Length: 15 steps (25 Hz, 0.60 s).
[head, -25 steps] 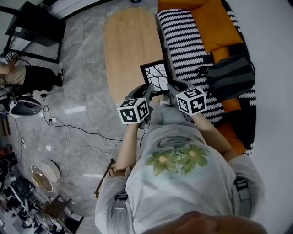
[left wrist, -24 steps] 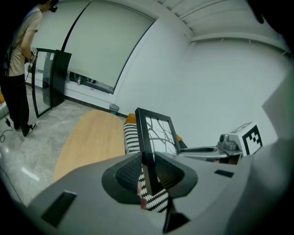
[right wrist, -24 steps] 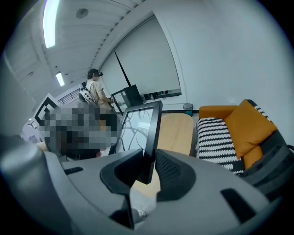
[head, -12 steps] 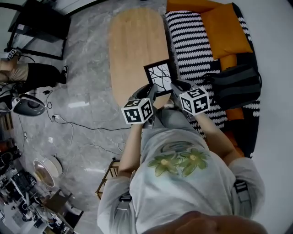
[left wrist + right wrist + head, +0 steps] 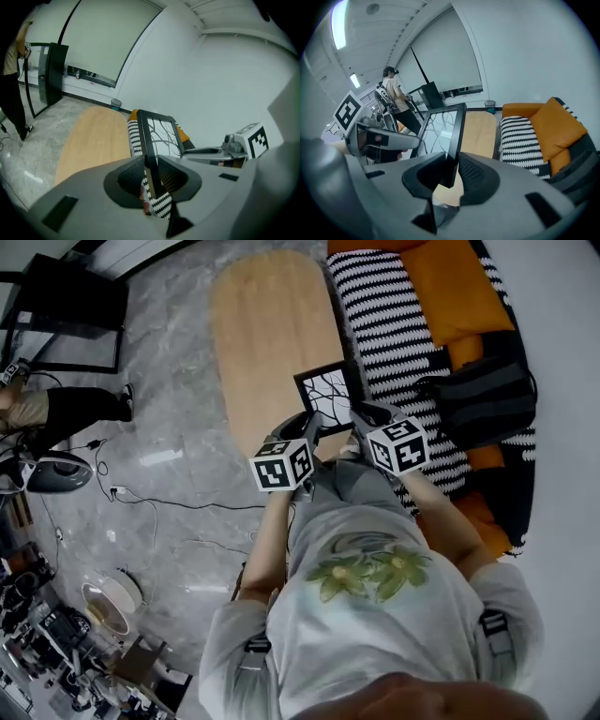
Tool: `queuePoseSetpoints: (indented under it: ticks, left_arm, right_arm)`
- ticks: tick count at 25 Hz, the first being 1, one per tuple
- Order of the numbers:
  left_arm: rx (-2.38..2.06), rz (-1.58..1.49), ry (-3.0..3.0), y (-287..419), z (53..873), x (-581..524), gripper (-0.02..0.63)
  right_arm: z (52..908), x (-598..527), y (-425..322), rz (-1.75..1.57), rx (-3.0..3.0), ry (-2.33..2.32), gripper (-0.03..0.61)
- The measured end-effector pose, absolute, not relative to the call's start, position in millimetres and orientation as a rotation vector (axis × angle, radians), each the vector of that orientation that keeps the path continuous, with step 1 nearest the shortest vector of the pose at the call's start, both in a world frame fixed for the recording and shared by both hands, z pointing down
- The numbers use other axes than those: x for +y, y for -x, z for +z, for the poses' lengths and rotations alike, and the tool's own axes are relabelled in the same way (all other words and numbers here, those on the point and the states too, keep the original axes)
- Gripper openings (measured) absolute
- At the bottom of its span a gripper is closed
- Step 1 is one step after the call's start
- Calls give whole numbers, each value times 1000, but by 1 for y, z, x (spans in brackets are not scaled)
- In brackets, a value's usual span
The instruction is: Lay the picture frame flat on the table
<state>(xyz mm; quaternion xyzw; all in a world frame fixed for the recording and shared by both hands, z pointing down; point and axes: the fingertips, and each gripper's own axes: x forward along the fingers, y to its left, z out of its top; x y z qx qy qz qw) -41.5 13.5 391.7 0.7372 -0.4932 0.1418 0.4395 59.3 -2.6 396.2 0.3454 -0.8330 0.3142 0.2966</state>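
Striped sofa (image 5: 384, 324), orange cushion (image 5: 455, 287) — black backpack (image 5: 483, 399)

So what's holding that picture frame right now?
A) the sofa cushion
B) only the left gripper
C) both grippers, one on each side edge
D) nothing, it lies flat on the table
C: the left gripper and the right gripper each have their jaws shut on a black side edge of the picture frame.
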Motion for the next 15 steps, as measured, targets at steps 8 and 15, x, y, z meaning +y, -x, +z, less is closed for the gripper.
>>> queuePoseSetpoints:
  ticks: [8, 15]
  left_arm:
    - [-1176, 385, -1823, 42, 417, 9, 96]
    - [-1143, 434, -1807, 38, 435, 10, 97]
  right_arm:
    - [423, -4, -60, 903, -2168, -949, 93]
    - [440, -2, -64, 946, -2138, -938, 92]
